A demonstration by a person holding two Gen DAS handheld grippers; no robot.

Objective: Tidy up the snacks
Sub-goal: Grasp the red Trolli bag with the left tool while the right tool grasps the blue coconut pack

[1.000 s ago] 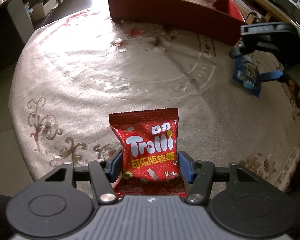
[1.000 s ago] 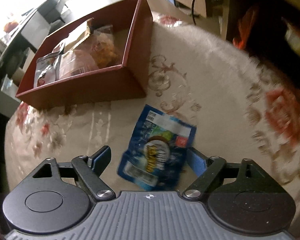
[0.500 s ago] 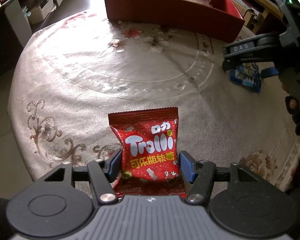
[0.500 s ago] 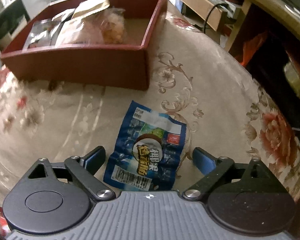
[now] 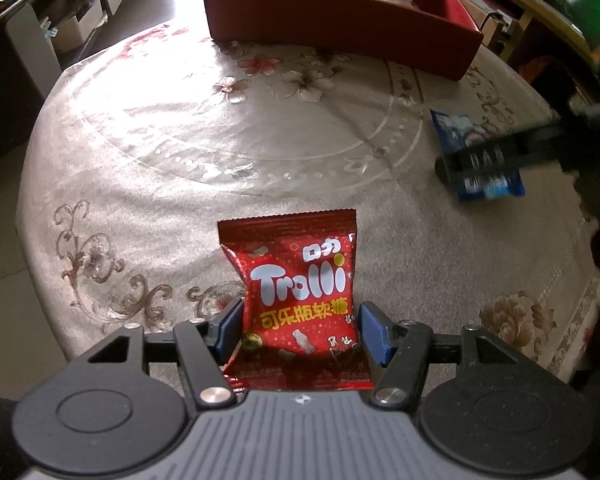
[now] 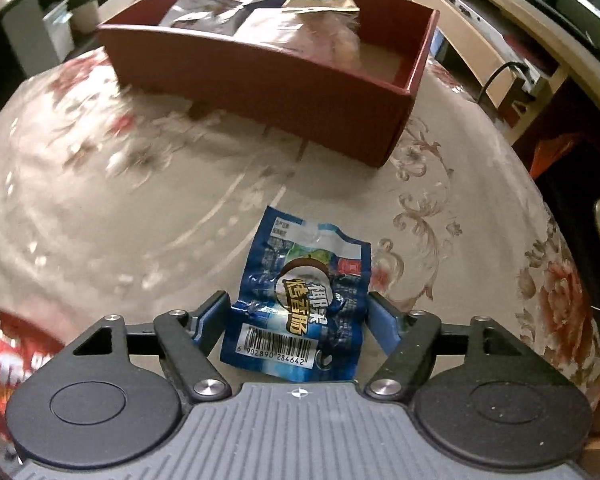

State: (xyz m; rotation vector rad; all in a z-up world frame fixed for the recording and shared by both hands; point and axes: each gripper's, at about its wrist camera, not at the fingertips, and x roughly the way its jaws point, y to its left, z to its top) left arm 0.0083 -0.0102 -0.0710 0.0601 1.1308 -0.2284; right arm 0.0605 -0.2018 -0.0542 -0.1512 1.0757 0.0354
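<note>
The round tabletop [image 5: 188,128], covered in a beige cloth with floral scrolls, carries everything here. At its far side stands one dark red rectangular cardboard box [image 6: 300,80], open at the top, with several wrapped snacks already inside; I make out about three, though they overlap too much to count surely.

Two snack packets lie outside the box. One red Trolli gummy packet [image 5: 300,296] sits between the blue-padded fingers [image 5: 230,326] of the left gripper [image 5: 300,330]; these are closed in on the packet's sides and appear to grip it. One blue crinkled foil snack packet [image 6: 300,300] lies flat on the cloth near the box's right corner, between the fingers of the right gripper [image 6: 294,320]. Those fingers stand partly open, close to the packet's edges; whether they touch it I cannot tell.

The step in hand looks like closing on the blue packet. To do it well, the right gripper should stay low against the cloth, keep the packet centred, and close slowly on its middle so the thin foil bunches into the pads rather than sliding out. The wrapper will crumple easily, so a light squeeze should do. Both packets then want lifting clear of the box wall and dropping inside.
</note>
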